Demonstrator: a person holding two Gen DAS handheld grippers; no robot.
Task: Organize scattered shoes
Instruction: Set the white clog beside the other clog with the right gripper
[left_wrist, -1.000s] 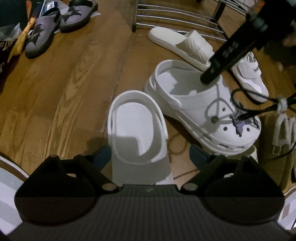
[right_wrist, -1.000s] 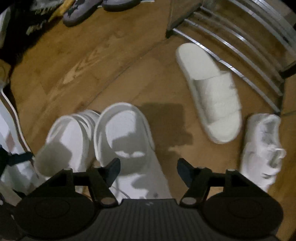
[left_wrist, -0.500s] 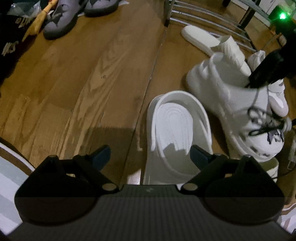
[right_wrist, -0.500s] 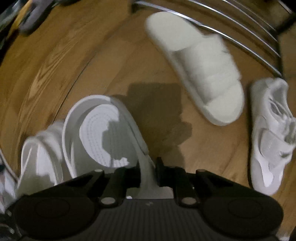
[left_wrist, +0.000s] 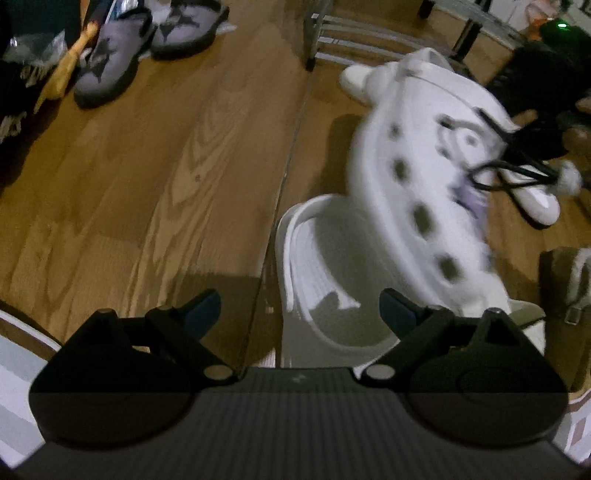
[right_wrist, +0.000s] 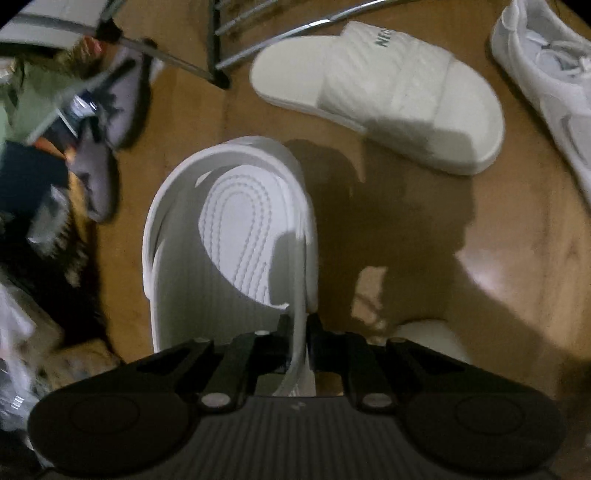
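Side wall of a white foam perforated clog (right_wrist: 236, 236) sat clamped in the right tool (right_wrist: 300, 332); the left tool (left_wrist: 300, 306) stood open above another white clog (left_wrist: 325, 280).

Right gripper (right_wrist: 300, 332): angled steeply down, jaws clamped on thin side wall of white clog (right_wrist: 229, 236). Left gripper (left_wrist: 300, 308): angled down, jaws wide apart, holding nothing

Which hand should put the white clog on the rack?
Right, probably. The right hand-held gripper is already shut on the white clog's side wall. The left hand-held gripper is open, holding nothing.
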